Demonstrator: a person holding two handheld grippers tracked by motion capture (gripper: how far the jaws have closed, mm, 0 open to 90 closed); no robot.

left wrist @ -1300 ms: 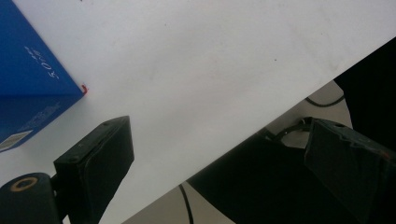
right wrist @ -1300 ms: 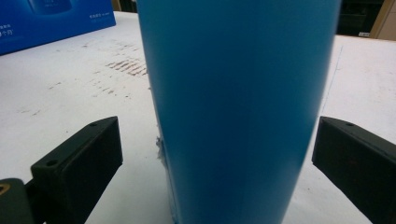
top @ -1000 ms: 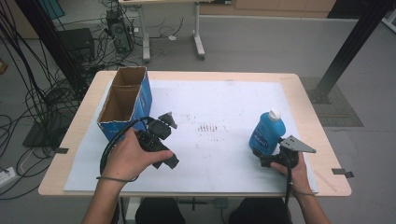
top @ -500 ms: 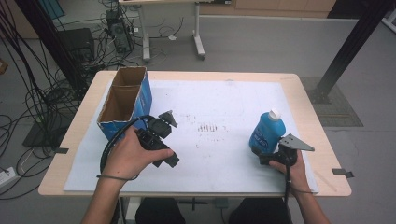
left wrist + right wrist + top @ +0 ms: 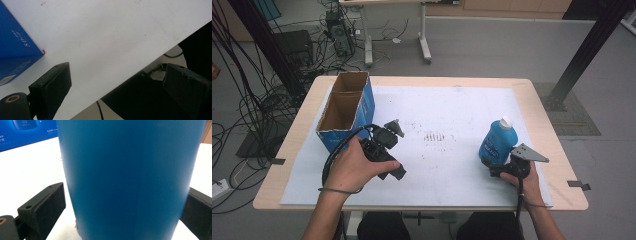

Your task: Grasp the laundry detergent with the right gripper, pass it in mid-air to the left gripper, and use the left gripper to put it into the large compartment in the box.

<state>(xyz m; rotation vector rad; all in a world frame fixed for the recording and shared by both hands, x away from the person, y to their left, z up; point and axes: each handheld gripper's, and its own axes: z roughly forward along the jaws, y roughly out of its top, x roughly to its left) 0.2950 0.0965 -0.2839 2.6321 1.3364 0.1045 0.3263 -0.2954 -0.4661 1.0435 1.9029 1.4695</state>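
blue bottle [image 5: 497, 142] w/ white cap, upright btwn spread jaws of right tool [image 5: 498, 165]; left tool [image 5: 393, 131] spread.

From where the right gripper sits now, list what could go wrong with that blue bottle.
1. The right gripper has its jaws either side of the blue bottle, low on its body, with a gap on the left pad. A low grip on a tall upright bottle could let it tip when lifted.
2. The open cardboard box stands across the table; the left gripper beside it could block a carry there.
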